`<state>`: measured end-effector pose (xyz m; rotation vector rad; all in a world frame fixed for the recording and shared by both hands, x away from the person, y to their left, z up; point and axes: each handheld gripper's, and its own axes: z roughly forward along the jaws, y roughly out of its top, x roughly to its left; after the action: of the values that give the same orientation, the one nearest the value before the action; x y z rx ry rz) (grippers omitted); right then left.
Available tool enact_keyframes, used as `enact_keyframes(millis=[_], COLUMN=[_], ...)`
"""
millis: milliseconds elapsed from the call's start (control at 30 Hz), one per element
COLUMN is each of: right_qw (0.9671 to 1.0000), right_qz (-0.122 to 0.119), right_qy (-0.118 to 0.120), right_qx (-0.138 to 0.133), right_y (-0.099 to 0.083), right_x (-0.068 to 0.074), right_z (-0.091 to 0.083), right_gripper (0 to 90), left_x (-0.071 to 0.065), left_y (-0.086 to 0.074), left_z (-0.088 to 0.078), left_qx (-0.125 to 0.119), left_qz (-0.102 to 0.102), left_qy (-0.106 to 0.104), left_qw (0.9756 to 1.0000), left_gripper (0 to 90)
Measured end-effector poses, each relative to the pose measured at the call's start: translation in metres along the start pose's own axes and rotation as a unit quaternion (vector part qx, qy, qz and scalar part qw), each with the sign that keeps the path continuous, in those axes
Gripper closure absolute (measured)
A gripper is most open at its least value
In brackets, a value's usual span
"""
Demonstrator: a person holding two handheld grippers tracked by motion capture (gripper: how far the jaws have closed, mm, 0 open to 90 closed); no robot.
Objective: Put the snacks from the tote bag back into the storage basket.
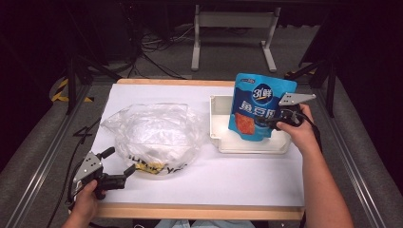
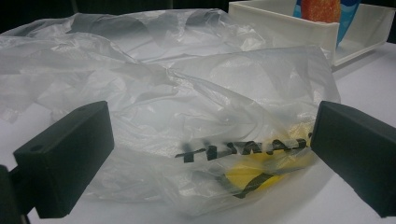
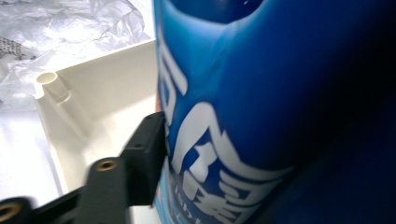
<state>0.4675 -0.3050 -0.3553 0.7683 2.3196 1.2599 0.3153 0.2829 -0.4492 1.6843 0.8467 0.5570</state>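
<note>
Right gripper (image 1: 272, 121): its fingers sit at the lower part of the blue snack pouch (image 1: 259, 107), parted to a moderate gap. In the right gripper view one black finger (image 3: 144, 156) lies against the pouch's printed face; the other is hidden behind the pouch, so whether the pads still press on it cannot be told. The pouch stands nearly upright inside the white tray (image 1: 223, 142), its base near the tray's floor, its top rising well above the tray's rim.

Left gripper (image 1: 119, 166): fingers spread wide, holding nothing. In the left gripper view both fingers (image 2: 70, 158) flank the near edge of the clear plastic bag (image 1: 152, 133), with the film between them but not pinched. The bag lies crumpled on the white surface (image 1: 237, 175), just beside the tray on its left. It carries black lettering and something yellow (image 2: 247, 175) shows through the film near its front edge.
</note>
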Motion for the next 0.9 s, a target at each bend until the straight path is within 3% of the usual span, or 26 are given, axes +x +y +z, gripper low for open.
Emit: enact_keyframes(millis=[200, 467, 633, 900], right_qw=[0.9998, 0.9989, 0.9988, 0.9972], right_qz=[0.013, 0.024, 0.027, 0.046], right_qy=[-0.017, -0.039, -0.041, -0.052], right_qx=[-0.006, -0.004, -0.005, -0.026], right_y=[-0.005, -0.006, -0.007, -0.005], right_x=[0.000, -0.001, -0.001, 0.008], right_z=[-0.006, -0.010, -0.012, -0.024], right_gripper=[22.8, 17.8, 16.0, 9.6], left_x=[0.000, 0.001, 0.001, 0.001], left_y=[0.000, 0.000, -0.001, 0.000], left_z=[0.000, 0.000, 0.000, 0.000], left_qx=[0.001, 0.002, 0.000, 0.004], left_qz=[0.000, 0.000, -0.005, -0.004], left_qy=[0.002, 0.003, 0.002, 0.001], left_qw=[1.0000, 1.0000, 1.0000, 1.0000], left_gripper=[0.1, 0.1, 0.2, 0.2])
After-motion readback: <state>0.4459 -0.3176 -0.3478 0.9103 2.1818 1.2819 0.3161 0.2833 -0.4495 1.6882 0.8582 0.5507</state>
